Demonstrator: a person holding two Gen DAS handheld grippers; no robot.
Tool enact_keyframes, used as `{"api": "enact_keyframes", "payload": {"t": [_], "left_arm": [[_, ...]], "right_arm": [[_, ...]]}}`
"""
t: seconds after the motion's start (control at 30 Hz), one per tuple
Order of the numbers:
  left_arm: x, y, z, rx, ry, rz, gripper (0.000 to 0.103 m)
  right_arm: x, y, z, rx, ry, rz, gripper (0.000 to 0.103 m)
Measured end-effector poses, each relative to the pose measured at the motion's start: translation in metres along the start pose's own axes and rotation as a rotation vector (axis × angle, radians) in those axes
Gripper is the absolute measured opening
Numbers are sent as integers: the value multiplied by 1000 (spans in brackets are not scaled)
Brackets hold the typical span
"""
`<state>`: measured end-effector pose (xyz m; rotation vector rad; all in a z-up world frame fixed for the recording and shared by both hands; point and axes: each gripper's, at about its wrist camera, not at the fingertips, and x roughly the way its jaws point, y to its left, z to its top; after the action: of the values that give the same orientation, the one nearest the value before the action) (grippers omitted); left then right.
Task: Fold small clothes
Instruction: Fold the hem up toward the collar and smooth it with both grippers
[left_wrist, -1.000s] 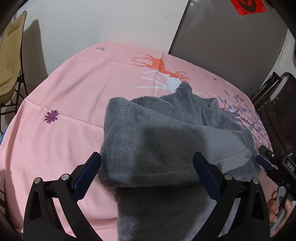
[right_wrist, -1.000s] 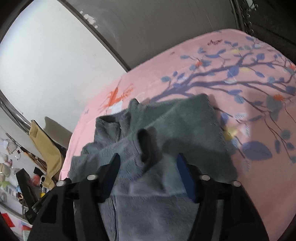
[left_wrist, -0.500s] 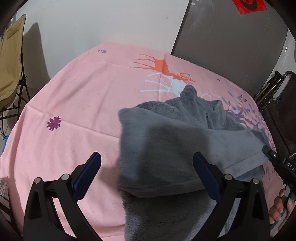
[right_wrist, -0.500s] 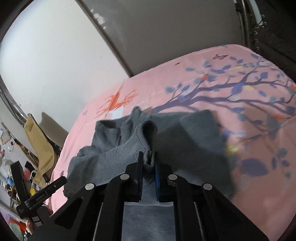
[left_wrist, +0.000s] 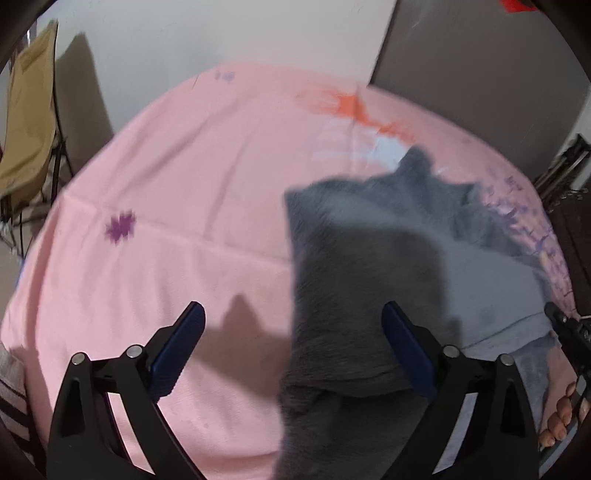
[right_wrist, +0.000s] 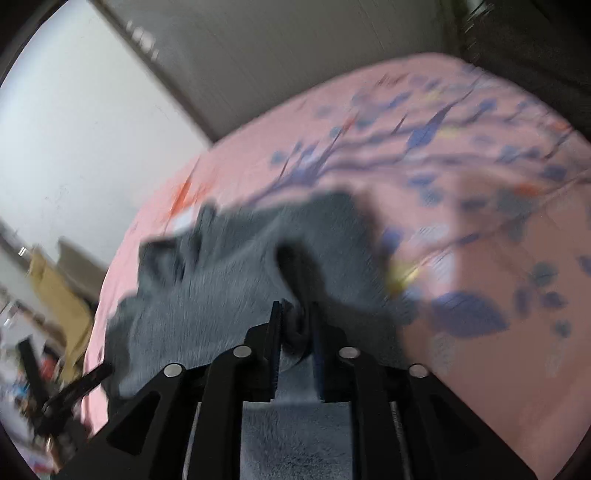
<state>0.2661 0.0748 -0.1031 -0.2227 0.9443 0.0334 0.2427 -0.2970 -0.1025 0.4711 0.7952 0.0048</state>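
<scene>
Two grippers in play, one grey fleece top (left_wrist: 369, 266) lying on the pink sheet (left_wrist: 184, 192) w/ the printed pattern. Using the fleece as the reference for everything.

Left gripper (left_wrist: 291, 332) is spread wide, nothing between its blue-padded fingers (left_wrist: 177, 347). It hangs over the near-left edge of the fleece: one finger is above bare sheet to the left of the garment, the other above the folded grey layer. Can't tell if either actually touches the fabric, looks like it's above it.

Right gripper (right_wrist: 295, 325) is pinched down on a bunched ridge of the fleece, fingers close together w/ the fabric squeezed between them (that view is pretty motion-blurred, so fine detail is a wash). In the left wrist view its tip (left_wrist: 561, 321) shows at the right edge of the fleece, w/ a few fingertips of the person's hand (left_wrist: 557, 417) below it.

Fleece itself sits on the right part of the sheet, one layer doubled over another, collar end pointing away toward the orange deer print (left_wrist: 354, 107). Purple flower print (left_wrist: 120, 225) is well left of it, branch-and-leaf print (right_wrist: 461, 158) to its right. Tan folding chair (left_wrist: 26, 110) stands beyond the sheet's left edge, far from the fleece.
</scene>
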Motion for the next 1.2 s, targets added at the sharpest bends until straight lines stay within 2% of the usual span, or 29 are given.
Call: {"api": "enact_keyframes", "payload": {"t": [0.07, 0.17, 0.23, 0.33, 0.37, 0.47, 0.5, 0.57, 0.63, 0.7, 0.73, 0.8, 0.93, 1.0, 1.07, 1.1, 1.17, 1.2], "left_arm": [[-12, -15, 8, 40, -40, -40, 94], [-8, -44, 21, 103, -31, -136, 94], [8, -59, 26, 138, -1, -168, 94], [51, -68, 26, 142, 88, -96, 93], [55, -69, 23, 144, 101, -84, 93], [35, -78, 7, 223, 39, -45, 93], [24, -80, 0, 236, 24, -55, 93], [2, -85, -17, 261, -4, -114, 94], [-4, -90, -31, 288, -16, -113, 95], [9, -93, -41, 310, 15, -85, 96], [19, -91, -45, 307, 44, -49, 96], [11, -91, -47, 317, 27, -38, 97], [-25, -95, -43, 309, -61, -90, 98], [-24, -96, -33, 289, -79, -73, 99], [-6, -91, -18, 236, -37, -68, 99], [5, -87, -10, 200, -7, -88, 99], [30, -82, 0, 160, 77, -107, 99], [40, -80, 0, 157, 102, -93, 99]], "right_arm": [[-9, 8, 7, -24, -53, -12, 26], [5, 34, 16, -98, -16, 20, 26], [28, 55, 17, -182, 24, 3, 26], [61, 64, 12, -234, 111, -46, 25], [63, 65, 10, -260, 97, -63, 24], [38, 70, 4, -279, 58, -61, 27], [27, 72, 0, -286, 39, -47, 27], [8, 76, -16, -317, 26, -24, 35], [5, 80, -32, -356, 52, -25, 37], [17, 79, -50, -381, 97, -54, 38], [17, 78, -55, -389, 86, -61, 38], [10, 82, -53, -392, 84, -69, 38], [-16, 87, -46, -395, 21, -58, 39], [-13, 85, -42, -383, 13, -60, 39], [-2, 80, -29, -342, 8, -82, 39], [7, 76, -21, -321, 21, -90, 39], [32, 66, -10, -293, 101, -99, 39], [37, 64, -11, -280, 112, -90, 39]]}}
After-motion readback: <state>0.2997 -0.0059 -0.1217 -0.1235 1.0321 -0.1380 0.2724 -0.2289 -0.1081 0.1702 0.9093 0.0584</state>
